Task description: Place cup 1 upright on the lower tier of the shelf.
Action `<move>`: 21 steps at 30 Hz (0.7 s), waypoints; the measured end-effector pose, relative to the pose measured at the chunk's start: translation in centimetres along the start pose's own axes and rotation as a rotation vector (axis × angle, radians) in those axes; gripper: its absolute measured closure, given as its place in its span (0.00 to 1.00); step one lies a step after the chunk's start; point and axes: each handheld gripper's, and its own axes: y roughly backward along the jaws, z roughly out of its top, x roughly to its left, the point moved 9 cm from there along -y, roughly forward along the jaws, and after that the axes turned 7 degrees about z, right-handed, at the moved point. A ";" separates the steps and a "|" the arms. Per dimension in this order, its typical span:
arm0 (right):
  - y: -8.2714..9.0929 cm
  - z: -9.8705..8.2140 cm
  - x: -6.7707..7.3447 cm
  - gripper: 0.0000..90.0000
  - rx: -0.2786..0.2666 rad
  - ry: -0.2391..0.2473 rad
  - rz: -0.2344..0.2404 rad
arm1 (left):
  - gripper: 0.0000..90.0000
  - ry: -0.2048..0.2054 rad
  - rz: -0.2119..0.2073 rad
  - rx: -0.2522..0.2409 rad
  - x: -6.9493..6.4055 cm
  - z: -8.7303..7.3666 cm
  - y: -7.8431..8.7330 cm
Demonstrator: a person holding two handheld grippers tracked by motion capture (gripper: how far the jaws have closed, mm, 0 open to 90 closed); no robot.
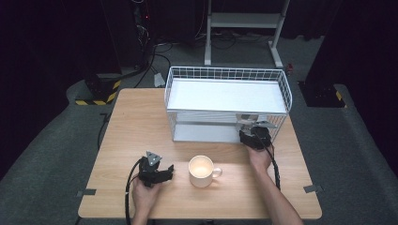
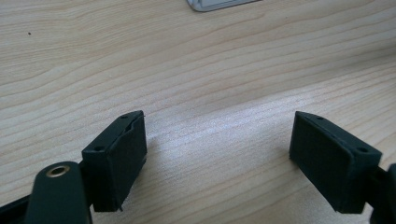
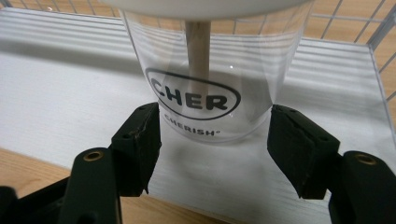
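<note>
A light wooden table (image 1: 141, 122) takes up the middle of the high view, and a white two-tier wire rack (image 1: 225, 84) stands on its upper centre. In the lower shelf of that rack, at its right end, sits a clear plastic cup (image 3: 210, 84) printed with a black oval logo (a wooden stick stands inside it). The right gripper (image 3: 215, 154) reaches into that shelf at centre right of the high view; its jaws flank the cup's base, the pads close beside the wall, though actual contact cannot be told. A cream mug (image 1: 202, 171) stands at lower centre of the table, handle to the right. Just left of it rests the left gripper (image 2: 217, 154), jaws apart over bare wood with nothing between them.
</note>
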 end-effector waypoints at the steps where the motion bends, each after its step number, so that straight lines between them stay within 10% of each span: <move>1: -0.1 0.1 0.0 0.39 0.002 -0.006 0.002 | 0.22 0.000 0.000 0.000 0.0 0.0 0.0; 21: -1.0 0.6 -0.9 0.49 0.009 -0.013 -0.018 | 0.22 0.000 0.000 0.000 0.0 0.0 0.0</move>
